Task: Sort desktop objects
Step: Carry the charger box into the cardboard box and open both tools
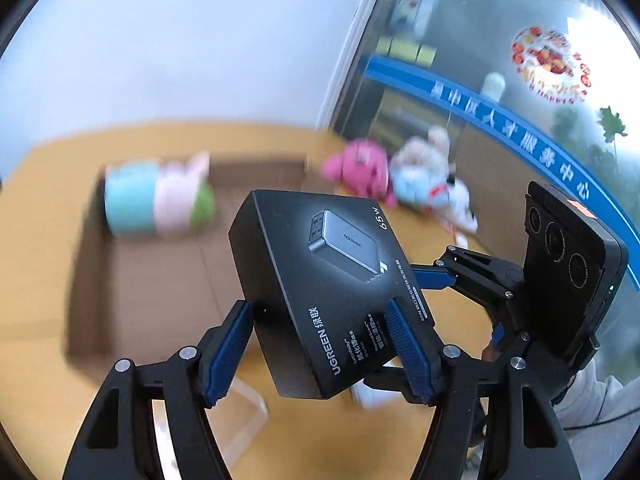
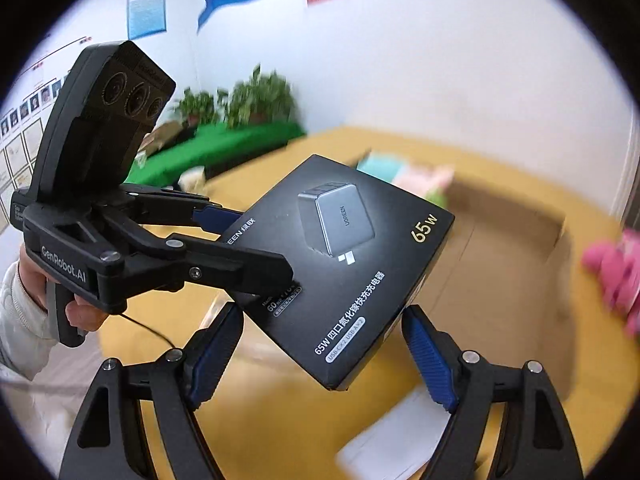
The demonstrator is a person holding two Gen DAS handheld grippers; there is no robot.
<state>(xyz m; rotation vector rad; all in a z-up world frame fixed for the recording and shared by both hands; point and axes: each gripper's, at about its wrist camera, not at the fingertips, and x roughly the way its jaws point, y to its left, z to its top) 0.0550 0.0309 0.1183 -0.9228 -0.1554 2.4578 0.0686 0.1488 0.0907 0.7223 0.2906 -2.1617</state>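
Grippers, left (image 1: 320, 344) and right (image 2: 322, 354), tilt downward, both clamped on one black charger box (image 1: 320, 280) held aloft; beyond, cardboard tray (image 1: 160, 280), pink plush toy (image 1: 360, 170).

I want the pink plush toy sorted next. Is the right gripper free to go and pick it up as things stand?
Probably not yet. The right gripper, like the left gripper, is closed on the black charger box, held in the air between them. The pink plush toy lies uncovered on the table, so releasing the box should free it.

Charger box (image 2: 344, 264): "UGREEN", "65W", "USB-C×2 USB-A×2";
Left gripper (image 2: 248, 248) body: "GenRobot.AI";
Blue wall band (image 1: 516, 136): Chinese characters
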